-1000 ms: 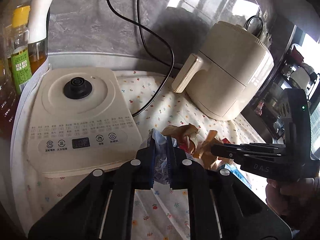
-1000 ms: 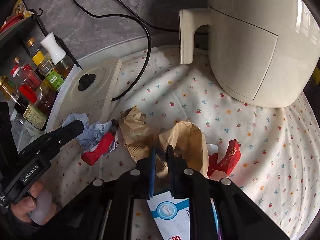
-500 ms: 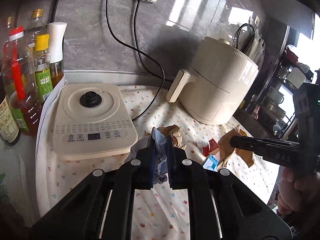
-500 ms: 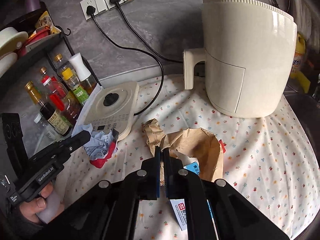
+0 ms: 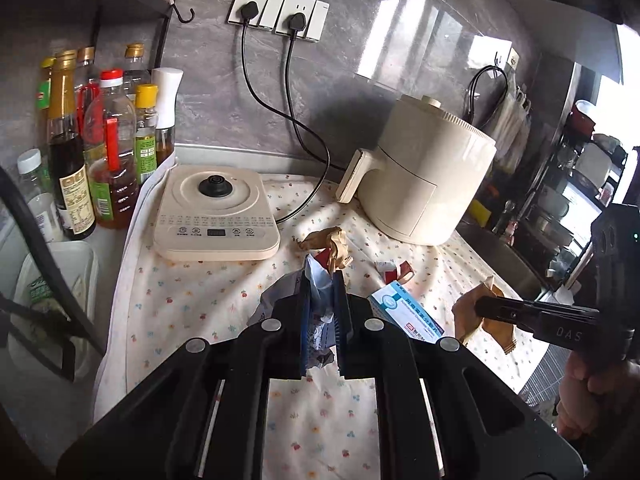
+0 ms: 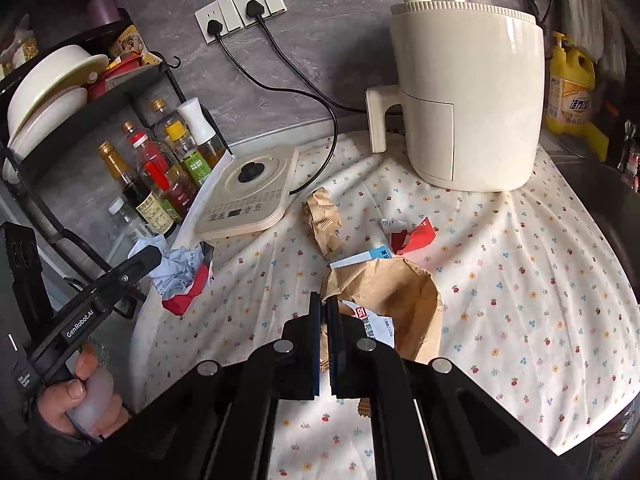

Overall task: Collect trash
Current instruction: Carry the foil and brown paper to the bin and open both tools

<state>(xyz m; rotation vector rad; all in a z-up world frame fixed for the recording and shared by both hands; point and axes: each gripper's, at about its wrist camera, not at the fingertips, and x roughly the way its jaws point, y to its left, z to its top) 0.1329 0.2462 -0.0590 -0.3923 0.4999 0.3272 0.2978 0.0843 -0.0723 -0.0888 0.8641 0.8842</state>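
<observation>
My left gripper point(image 5: 321, 280) is shut on a crumpled blue, white and red wrapper point(image 5: 316, 280), held above the flowered cloth; the right wrist view shows the wrapper point(image 6: 182, 276) hanging from it. My right gripper point(image 6: 325, 300) is shut on the rim of a brown paper bag point(image 6: 396, 296), lifted off the cloth; the left wrist view shows this bag point(image 5: 486, 320) at the right. On the cloth lie a crumpled brown paper point(image 6: 322, 220), a red and white torn wrapper point(image 6: 412, 236) and a blue and white carton point(image 5: 406, 312).
A cream induction cooker point(image 5: 214, 212) and a cream air fryer point(image 5: 428, 184) stand at the back, with black cords to wall sockets point(image 5: 276, 12). Sauce bottles point(image 5: 100, 152) and a black rack point(image 6: 80, 92) line the left. A sink point(image 6: 600, 184) lies right.
Both grippers have risen and pulled back from the counter with their trash. The brown bag has come up off the cloth; the blue and white carton is uncovered.
</observation>
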